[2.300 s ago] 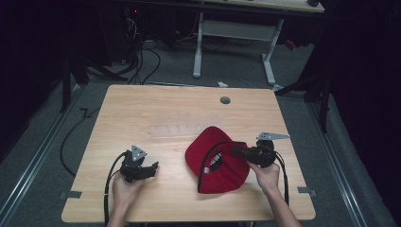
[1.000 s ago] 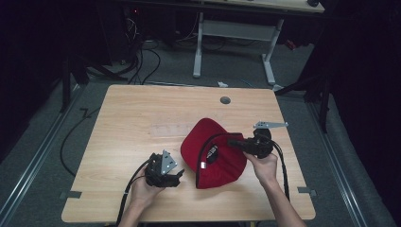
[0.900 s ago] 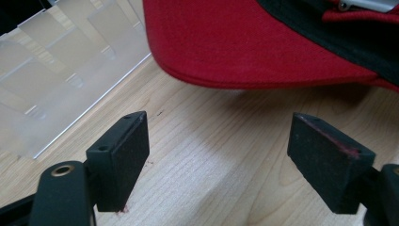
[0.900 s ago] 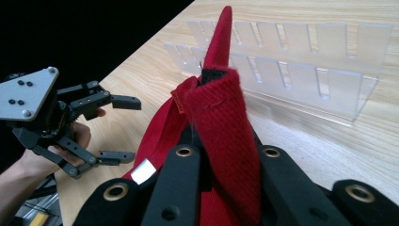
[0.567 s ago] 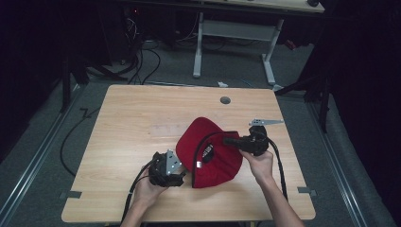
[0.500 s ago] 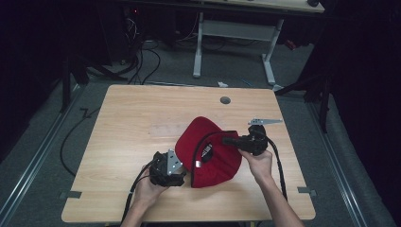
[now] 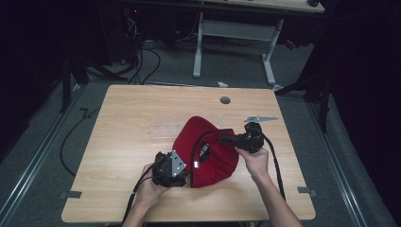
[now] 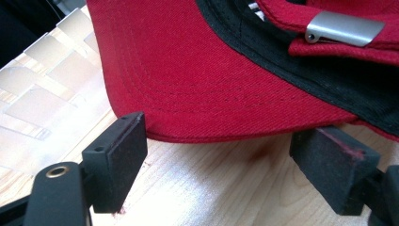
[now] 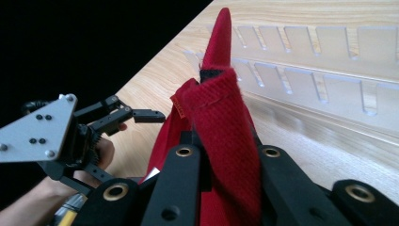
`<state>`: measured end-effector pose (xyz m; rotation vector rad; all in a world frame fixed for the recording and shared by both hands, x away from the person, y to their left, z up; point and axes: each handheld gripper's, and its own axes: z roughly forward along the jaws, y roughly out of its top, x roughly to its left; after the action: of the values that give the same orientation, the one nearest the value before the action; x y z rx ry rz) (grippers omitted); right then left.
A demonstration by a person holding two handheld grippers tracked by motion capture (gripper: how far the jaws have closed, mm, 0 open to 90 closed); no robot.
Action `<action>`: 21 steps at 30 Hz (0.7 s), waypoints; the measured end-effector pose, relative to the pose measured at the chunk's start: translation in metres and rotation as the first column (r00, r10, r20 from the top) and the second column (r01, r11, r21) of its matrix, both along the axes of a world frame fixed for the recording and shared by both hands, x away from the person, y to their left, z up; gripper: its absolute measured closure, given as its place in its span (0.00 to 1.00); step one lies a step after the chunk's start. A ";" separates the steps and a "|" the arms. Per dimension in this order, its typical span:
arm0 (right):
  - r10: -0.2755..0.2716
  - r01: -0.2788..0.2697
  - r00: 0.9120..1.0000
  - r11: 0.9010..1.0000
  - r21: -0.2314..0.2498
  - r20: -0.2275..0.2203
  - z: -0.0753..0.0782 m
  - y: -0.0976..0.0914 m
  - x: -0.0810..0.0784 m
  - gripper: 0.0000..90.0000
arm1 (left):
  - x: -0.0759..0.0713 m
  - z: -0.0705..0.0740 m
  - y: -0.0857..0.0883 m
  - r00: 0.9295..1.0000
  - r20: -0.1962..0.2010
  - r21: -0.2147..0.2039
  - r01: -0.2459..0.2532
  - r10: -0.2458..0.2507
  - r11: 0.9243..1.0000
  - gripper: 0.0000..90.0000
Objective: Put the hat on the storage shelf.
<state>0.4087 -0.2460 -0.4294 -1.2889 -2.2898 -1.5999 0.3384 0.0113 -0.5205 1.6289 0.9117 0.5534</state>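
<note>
Right gripper (image 9: 221, 155) pinches the red cap (image 7: 208, 151) fabric; left gripper (image 8: 230, 150) gapes, cap brim just ahead between its jaws. Push forward squarely before clamping the brim.

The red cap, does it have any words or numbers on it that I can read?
No text can be read.
Red cap: a small white tag sits inside it, too small to read.
Orange tab on the cap's edge in the right gripper view: blurred, unreadable.
Metal clasp on the strap: plain, no lettering.
</note>
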 end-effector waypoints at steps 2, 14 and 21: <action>0.006 -0.006 1.000 1.000 0.014 -0.008 0.000 -0.001 0.000 0.94 | 0.001 -0.001 0.000 1.000 -0.001 0.002 -0.002 0.002 1.000 0.22; 0.034 -0.034 0.999 0.999 0.003 -0.029 0.003 0.005 0.001 0.94 | 0.003 -0.006 0.001 0.999 0.036 0.011 -0.019 0.019 1.000 0.20; 0.024 -0.024 0.999 1.000 -0.017 -0.043 0.002 0.006 0.004 0.94 | -0.002 0.003 0.006 0.999 0.038 -0.045 0.005 -0.004 0.999 0.22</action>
<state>0.4127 -0.2396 -0.4275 -1.2815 -2.2902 -1.5332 0.3361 0.0175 -0.5178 1.5743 0.8862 0.5554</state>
